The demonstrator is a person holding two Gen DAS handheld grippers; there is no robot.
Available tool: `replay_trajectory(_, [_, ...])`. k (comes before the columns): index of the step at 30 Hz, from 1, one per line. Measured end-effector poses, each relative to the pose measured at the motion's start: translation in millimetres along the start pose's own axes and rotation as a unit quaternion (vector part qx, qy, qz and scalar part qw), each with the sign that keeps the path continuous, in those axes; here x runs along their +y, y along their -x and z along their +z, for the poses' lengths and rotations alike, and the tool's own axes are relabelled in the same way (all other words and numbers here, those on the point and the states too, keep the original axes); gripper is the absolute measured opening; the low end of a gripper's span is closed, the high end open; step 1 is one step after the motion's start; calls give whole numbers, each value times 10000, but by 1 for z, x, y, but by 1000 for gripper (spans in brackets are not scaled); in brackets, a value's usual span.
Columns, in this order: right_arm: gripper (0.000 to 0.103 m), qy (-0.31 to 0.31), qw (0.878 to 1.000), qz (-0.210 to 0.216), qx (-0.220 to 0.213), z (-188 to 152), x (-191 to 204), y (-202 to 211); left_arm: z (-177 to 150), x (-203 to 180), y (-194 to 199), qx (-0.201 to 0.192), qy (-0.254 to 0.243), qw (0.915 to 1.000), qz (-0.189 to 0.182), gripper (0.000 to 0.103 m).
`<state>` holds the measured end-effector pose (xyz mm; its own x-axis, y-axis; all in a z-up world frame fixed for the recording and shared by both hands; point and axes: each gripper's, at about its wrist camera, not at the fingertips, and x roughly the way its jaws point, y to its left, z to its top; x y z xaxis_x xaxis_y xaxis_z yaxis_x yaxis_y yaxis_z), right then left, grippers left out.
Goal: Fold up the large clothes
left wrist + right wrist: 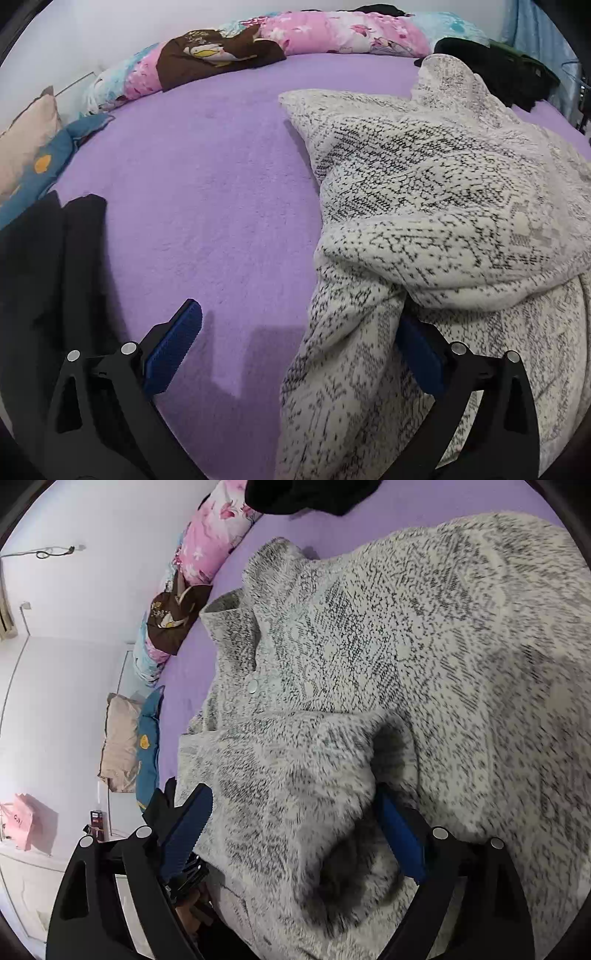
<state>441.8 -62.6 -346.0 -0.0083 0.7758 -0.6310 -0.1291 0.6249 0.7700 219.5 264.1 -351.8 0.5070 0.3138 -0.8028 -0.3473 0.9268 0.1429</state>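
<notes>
A large white-and-black speckled knit sweater (436, 206) lies rumpled on the purple bed cover (192, 192), filling the right half of the left wrist view. My left gripper (295, 325) is open; its left finger (177, 336) is bare above the cover and a fold of the sweater drapes over its right finger. In the right wrist view the sweater (388, 646) shows a collar and a button. My right gripper (291, 805) is open, its fingers (188, 827) wide apart with a bunched fold of the sweater lying between them.
A pink floral quilt (325, 33) and a brown printed cloth (218, 51) lie along the bed's far edge by the white wall. Dark clothes (498, 70) lie at the far right. Black fabric (55, 251), a beige pillow (26, 136) and a blue pillow lie at left.
</notes>
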Motion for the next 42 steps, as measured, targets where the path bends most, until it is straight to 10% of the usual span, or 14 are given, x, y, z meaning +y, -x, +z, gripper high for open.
replay_trajectory(4, [32, 273, 9989, -372, 93, 11, 3, -16, 4, -3, -6, -1, 58, 9999, -152, 96])
replay_trajectory(7, [16, 203, 9996, -187, 10, 13, 1, -14, 7, -4, -9, 28, 69, 9993, -356, 83])
replay_trajectory(11, [11, 212, 9995, -27, -226, 7, -1, 1, 9, -13, -7, -12, -43, 9974, -718, 43])
replay_trajectory(25, [9, 364, 9900, 609, -1221, -20, -3, 97, 6, -20, 12, -217, 91, 9975, -671, 27])
replay_trajectory(30, [11, -258, 9967, -80, -771, -20, -54, 52, 0, -25, 15, -65, 74, 9987, -507, 38])
replay_trajectory(32, [17, -407, 9950, 152, -894, -19, -58, 52, -2, -20, 21, -41, 138, 9990, -435, 74])
replay_trajectory(33, [18, -340, 9950, 135, -934, -19, -54, 54, -3, -17, 28, -116, 158, 9992, -339, 76])
replay_trajectory(38, [65, -77, 9948, -20, -1013, -26, -28, 69, 0, -5, 45, -125, 352, 9981, -494, 93])
replay_trajectory(42, [67, -161, 9936, -70, -1114, -38, -22, 99, 12, -9, 71, -306, 546, 9939, -907, 97])
